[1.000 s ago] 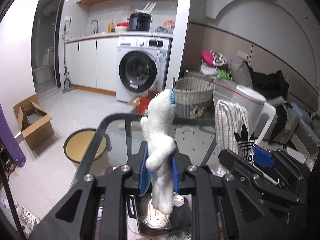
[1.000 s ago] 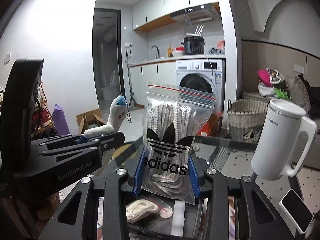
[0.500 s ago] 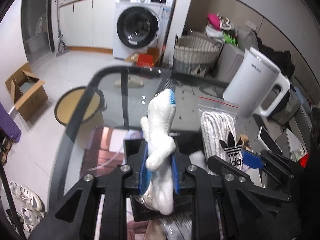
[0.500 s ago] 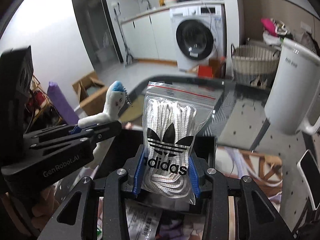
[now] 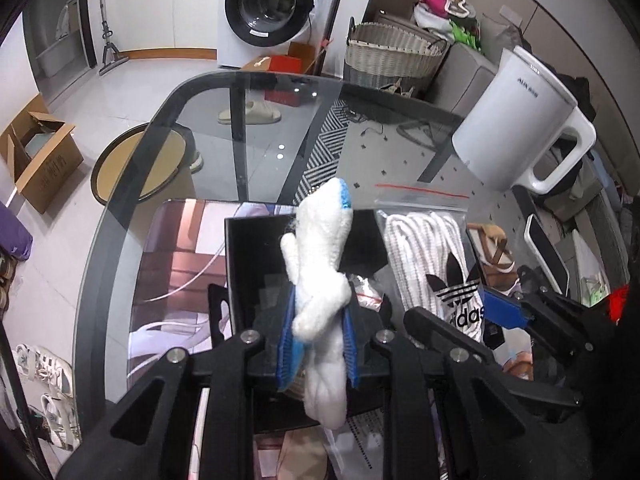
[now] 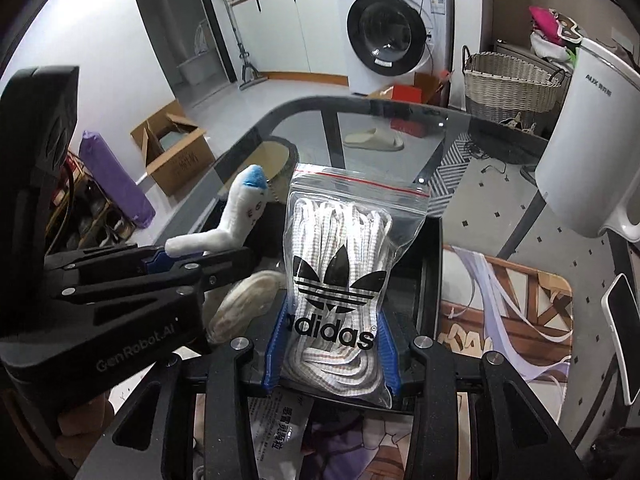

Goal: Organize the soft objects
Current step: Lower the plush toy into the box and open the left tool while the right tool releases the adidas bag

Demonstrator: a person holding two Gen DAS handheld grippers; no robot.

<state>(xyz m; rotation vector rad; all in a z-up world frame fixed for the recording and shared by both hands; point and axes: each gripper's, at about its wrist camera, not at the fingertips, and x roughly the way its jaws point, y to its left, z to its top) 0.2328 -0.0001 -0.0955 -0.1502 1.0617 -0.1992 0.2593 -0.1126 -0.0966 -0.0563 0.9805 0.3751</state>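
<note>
My left gripper [image 5: 318,344] is shut on a white plush toy [image 5: 318,264] with a blue tip, held above a black open box [image 5: 256,264] on the glass table. My right gripper [image 6: 332,348] is shut on a clear zip bag of white laces [image 6: 340,264] with an Adidas logo, held over the same box [image 6: 430,280]. The bag also shows in the left wrist view [image 5: 436,264], and the toy in the right wrist view [image 6: 240,216]. A coil of pale cord [image 6: 244,300] lies in the box.
A white electric kettle [image 5: 520,120] stands at the table's far right. A phone [image 6: 622,332] lies at the right edge. A printed mat [image 6: 504,312] lies under the box. Beyond the glass table edge [image 5: 168,100] are a washing machine [image 5: 276,4], wicker basket [image 5: 392,52] and cardboard box [image 5: 36,152].
Both grippers have tilted downward and lowered toward the black box, still holding the toy and the bag. The view has swung from the room to the table top.
</note>
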